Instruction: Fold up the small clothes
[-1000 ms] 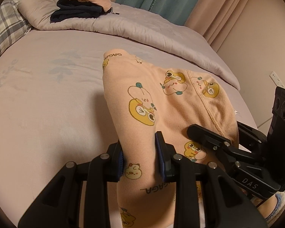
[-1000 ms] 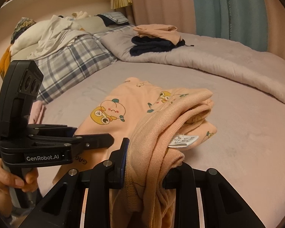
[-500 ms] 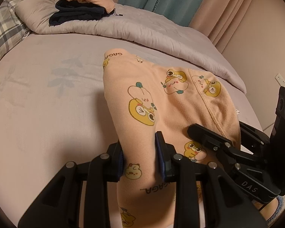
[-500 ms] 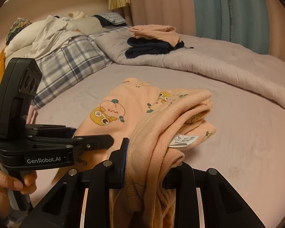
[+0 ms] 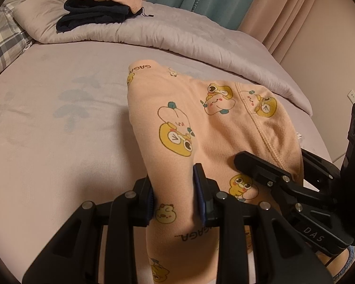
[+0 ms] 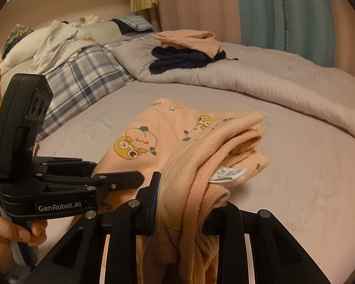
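Observation:
Small peach pants with yellow cartoon prints (image 5: 201, 127) lie on the lilac bed sheet (image 5: 47, 118), their far end resting on it. My left gripper (image 5: 175, 194) is shut on the near leg end of the pants. My right gripper (image 6: 182, 198) is shut on the bunched ribbed waistband of the pants (image 6: 201, 156), where a white label (image 6: 227, 174) hangs out. In the right wrist view the left gripper (image 6: 120, 179) is at the left, held by a hand. In the left wrist view the right gripper (image 5: 267, 168) is at the right.
A rolled lilac duvet (image 5: 177, 40) runs across the far side of the bed, with a folded stack of navy and peach clothes (image 5: 99, 9) on it. A plaid pillow (image 6: 82, 80) and a heap of loose clothes (image 6: 47, 42) lie at the far left. Curtains hang behind.
Both grippers keep their hold on the pants. The views have shifted slightly forward over the bed; the pants look much the same.

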Demonstrator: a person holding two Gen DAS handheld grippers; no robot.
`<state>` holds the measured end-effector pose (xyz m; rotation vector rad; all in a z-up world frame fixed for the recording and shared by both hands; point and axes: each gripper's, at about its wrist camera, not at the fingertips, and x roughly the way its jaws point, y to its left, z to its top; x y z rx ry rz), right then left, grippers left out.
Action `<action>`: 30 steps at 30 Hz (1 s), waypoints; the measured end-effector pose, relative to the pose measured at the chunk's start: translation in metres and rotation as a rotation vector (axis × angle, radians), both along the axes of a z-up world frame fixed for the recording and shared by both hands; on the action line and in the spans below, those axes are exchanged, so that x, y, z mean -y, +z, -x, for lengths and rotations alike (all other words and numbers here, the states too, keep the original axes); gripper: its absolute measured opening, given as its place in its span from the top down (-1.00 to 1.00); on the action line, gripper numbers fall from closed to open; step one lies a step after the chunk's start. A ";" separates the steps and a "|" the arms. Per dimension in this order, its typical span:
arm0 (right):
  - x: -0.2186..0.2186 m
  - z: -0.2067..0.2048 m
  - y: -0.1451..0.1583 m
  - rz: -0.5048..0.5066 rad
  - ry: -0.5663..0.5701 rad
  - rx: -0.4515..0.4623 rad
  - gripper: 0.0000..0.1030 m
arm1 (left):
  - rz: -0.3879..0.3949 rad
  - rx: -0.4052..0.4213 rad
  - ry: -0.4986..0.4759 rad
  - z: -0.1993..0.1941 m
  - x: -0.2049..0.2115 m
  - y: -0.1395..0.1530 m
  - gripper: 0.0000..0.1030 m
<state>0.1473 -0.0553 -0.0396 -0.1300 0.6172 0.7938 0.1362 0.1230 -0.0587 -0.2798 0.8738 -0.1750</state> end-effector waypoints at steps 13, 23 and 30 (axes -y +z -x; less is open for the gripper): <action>-0.006 -0.015 -0.014 0.021 -0.015 -0.048 0.44 | -0.006 -0.059 0.000 -0.017 0.002 -0.018 0.43; -0.013 -0.026 -0.026 0.033 -0.014 -0.100 0.44 | -0.011 -0.102 0.002 -0.025 0.001 -0.033 0.43; -0.014 -0.035 -0.039 0.037 -0.018 -0.167 0.44 | -0.014 -0.132 0.005 -0.029 0.001 -0.046 0.42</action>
